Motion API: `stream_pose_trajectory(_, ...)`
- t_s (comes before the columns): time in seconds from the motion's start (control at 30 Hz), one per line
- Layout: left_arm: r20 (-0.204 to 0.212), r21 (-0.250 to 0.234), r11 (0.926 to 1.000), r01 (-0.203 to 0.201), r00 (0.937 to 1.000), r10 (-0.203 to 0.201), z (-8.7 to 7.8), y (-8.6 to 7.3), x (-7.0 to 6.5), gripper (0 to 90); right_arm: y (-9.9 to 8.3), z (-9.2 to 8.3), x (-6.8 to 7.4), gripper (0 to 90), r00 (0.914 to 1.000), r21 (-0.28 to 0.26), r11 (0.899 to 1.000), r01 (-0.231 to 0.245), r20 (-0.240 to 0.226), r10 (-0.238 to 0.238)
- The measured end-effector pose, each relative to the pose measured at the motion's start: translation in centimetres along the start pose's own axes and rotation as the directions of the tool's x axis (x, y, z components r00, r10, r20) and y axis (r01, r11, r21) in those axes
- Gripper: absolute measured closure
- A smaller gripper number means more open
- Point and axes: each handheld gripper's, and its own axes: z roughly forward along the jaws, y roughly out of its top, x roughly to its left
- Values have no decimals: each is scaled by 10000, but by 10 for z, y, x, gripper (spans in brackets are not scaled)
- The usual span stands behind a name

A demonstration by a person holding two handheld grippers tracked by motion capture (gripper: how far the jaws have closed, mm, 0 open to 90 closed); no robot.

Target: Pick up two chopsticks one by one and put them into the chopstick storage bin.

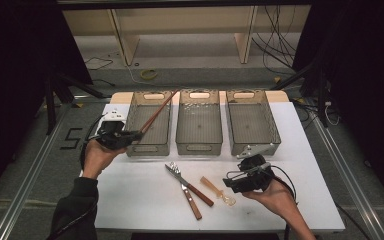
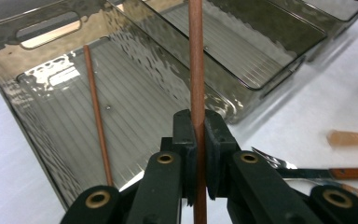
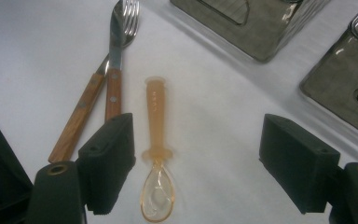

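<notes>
My left gripper (image 1: 134, 134) (image 2: 196, 135) is shut on a reddish-brown chopstick (image 1: 157, 112) (image 2: 196, 65), which slants up over the left grey bin (image 1: 132, 107) (image 2: 37, 121). A second chopstick (image 2: 97, 116) lies inside that bin. At the table's front right, my right gripper (image 1: 231, 181) (image 3: 198, 154) stands open and low over the white tabletop. A translucent amber spoon (image 1: 219, 191) (image 3: 157, 140) lies between its jaws, nearer one jaw, and is not touched.
A fork (image 1: 176, 172) (image 3: 121, 28) and a wooden-handled knife (image 1: 192, 200) (image 3: 77, 121) lie crossed left of the spoon. The middle bin (image 1: 198, 145) and right bin (image 1: 275, 132) stand beside the left one along the back of the white table (image 1: 145, 200).
</notes>
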Motion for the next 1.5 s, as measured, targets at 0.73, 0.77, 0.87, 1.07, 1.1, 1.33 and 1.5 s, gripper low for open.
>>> stream_pose_trajectory(0.73,-798,595,9925,1064,9916,-1015,38,17,38,844,0,-3,0,273,10000,16,10000,51,-13,-51)
stream_pose_trajectory(0.77,-837,630,9917,1123,9907,-1069,40,16,40,844,0,-3,0,273,10000,15,10000,39,-20,-39)
stream_pose_trajectory(0.87,-889,720,9891,1285,9885,-1220,45,12,44,844,0,-3,0,273,10000,36,10000,55,-14,-55)
stream_pose_trajectory(1.07,-1157,896,9832,1591,9821,-1484,54,8,50,841,0,-3,0,273,10000,24,10000,61,-36,-61)
stream_pose_trajectory(1.1,-1241,912,9818,1665,9801,-1547,55,8,51,836,0,-3,0,274,9999,9,9999,111,-38,-111)
stream_pose_trajectory(1.33,-1164,876,9762,1982,9753,-1875,59,6,55,651,0,-4,0,274,10000,-6,10000,75,-24,-75)
stream_pose_trajectory(1.5,-967,612,9774,2023,9758,-1959,52,7,47,513,1,-5,0,274,10000,-25,10000,84,-1,-84)
